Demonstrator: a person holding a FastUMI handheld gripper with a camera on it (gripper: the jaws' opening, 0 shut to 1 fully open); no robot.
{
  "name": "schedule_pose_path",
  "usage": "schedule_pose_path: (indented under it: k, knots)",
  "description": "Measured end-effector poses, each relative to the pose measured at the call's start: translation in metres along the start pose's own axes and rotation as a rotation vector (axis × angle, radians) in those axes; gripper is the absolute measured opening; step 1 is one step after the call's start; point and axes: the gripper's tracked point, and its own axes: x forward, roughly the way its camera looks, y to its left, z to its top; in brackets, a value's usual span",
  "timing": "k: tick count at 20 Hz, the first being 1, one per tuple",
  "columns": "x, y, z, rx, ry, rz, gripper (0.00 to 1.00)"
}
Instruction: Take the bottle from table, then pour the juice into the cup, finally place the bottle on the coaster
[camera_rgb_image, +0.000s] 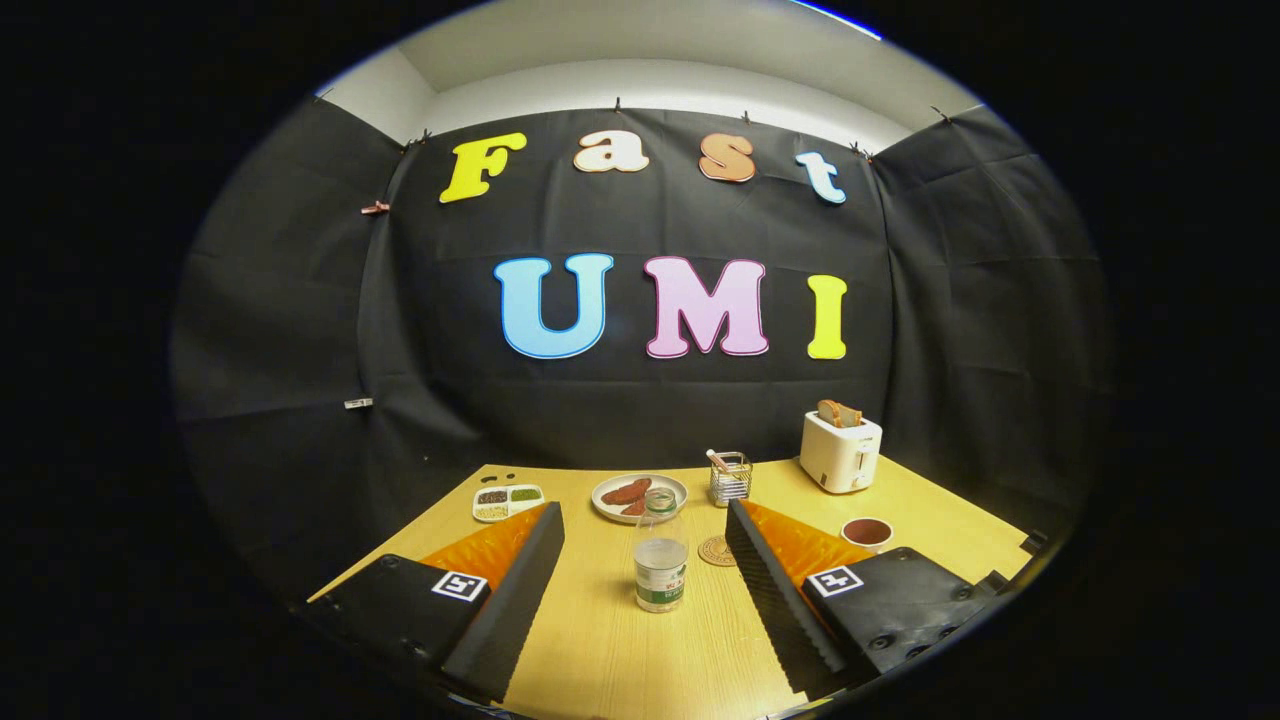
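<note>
Here we see the bottle (660, 550) standing upright on the wooden table (620, 650), between the spread fingers and touching neither. Our gripper (645, 560) holds its fingers wide apart, with nothing in them. Just beyond the bottle, toward the right finger, lies the coaster (717, 551); the cup (867, 533) sits past the right finger. Farther ahead we find a plate (639, 497), a sectioned dish (507, 502), a wire holder (731, 478) and a toaster (840, 451) before the black cloth wall (300, 350).
</note>
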Motion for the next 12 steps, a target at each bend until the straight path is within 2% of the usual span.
schedule_pose_path:
  k: [12]
  knots:
    - [0.012, -0.015, -0.017, -0.014, 0.049, -0.017, 1.00]
